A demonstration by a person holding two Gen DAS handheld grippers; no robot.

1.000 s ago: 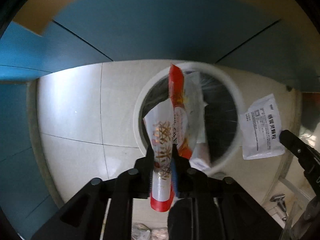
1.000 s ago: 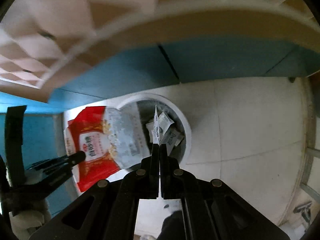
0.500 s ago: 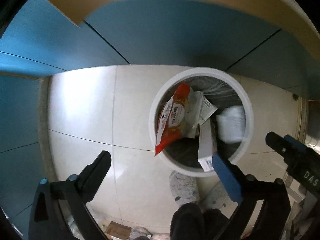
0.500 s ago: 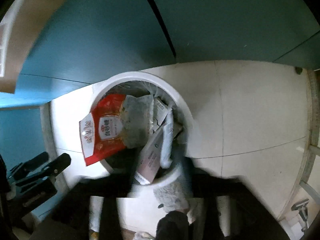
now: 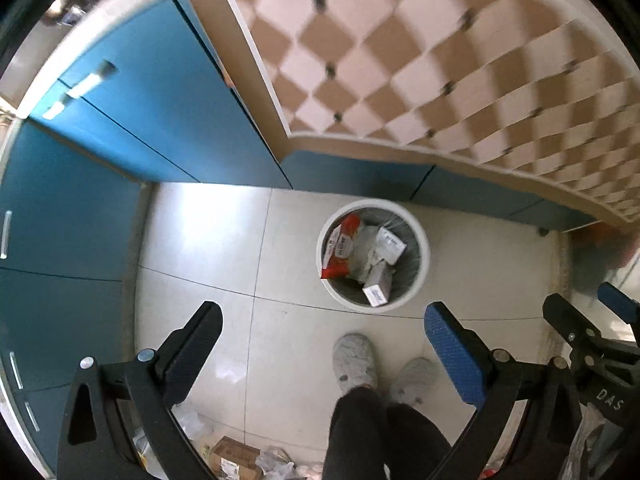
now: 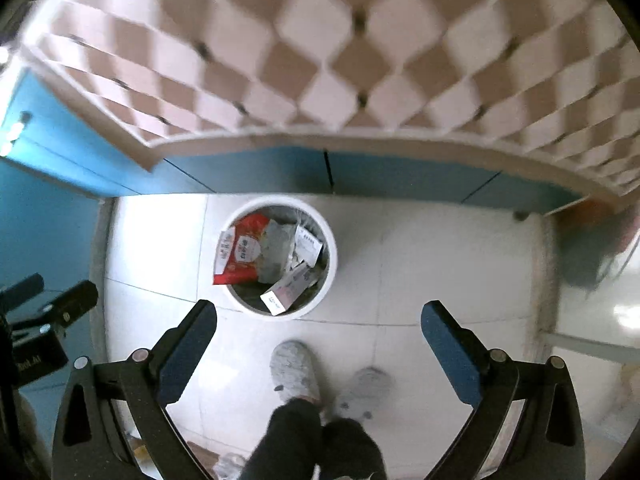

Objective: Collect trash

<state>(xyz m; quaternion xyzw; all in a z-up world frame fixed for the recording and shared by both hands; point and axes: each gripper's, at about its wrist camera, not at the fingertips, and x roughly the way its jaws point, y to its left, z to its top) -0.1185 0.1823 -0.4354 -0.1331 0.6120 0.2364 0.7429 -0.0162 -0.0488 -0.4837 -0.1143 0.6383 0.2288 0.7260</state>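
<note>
Pale floor tiles (image 5: 208, 240), blue cabinets (image 5: 120, 128), full bin (image 5: 420, 280); left gripper (image 5: 320, 344) wide apart, empty; right gripper (image 6: 318, 332) opening, empty.

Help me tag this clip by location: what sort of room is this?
Probably a home kitchen: blue cabinets with bar handles, a checkered tile countertop, and a white trash bin on the tiled floor.

Lighting, both views: your floor tiles (image 5: 208, 232) carry bright glare at left; checkered counter (image 6: 320, 60) smeared by motion blur; strong fisheye bending, black vignette corners.
</note>
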